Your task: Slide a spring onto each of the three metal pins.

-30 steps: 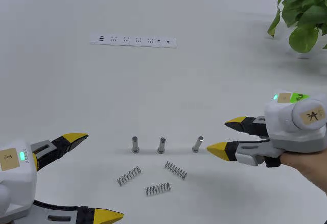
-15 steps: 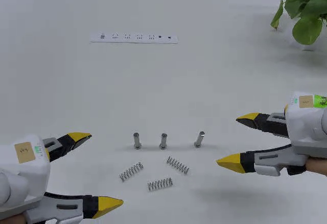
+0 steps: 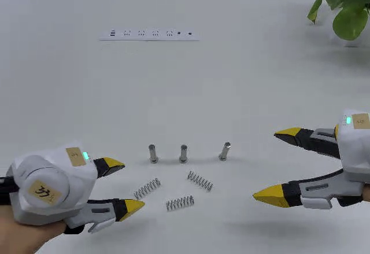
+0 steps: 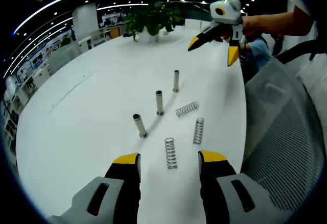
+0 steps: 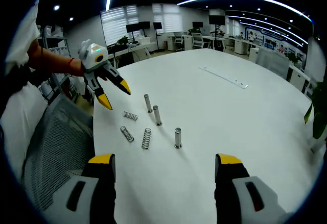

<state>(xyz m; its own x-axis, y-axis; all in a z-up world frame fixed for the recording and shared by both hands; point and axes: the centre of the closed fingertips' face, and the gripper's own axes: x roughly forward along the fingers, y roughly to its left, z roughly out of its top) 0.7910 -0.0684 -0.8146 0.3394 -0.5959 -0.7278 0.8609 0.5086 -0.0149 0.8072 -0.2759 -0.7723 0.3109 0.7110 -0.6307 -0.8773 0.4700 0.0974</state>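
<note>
Three short metal pins stand upright in a row on the white table: left pin (image 3: 153,153), middle pin (image 3: 183,153), right pin (image 3: 224,150). Just in front of them lie three loose springs (image 3: 147,188) (image 3: 199,180) (image 3: 180,202). My left gripper (image 3: 124,184) is open and holds nothing, its tips just left of the nearest spring (image 4: 170,152). In its own view the left gripper (image 4: 170,157) points at that spring and the pins (image 4: 159,103). My right gripper (image 3: 276,164) (image 5: 165,158) hangs wide open and unladen, well right of the pins (image 5: 177,137).
A white power strip (image 3: 149,33) lies at the far side of the table. A green plant (image 3: 344,5) stands at the back right. A mesh chair (image 4: 286,147) (image 5: 51,147) sits by the table's near edge.
My left gripper has moved right toward the springs and its jaws stand closer together. The right gripper has drawn back to the right and spread wider. Pins and springs have not moved.
</note>
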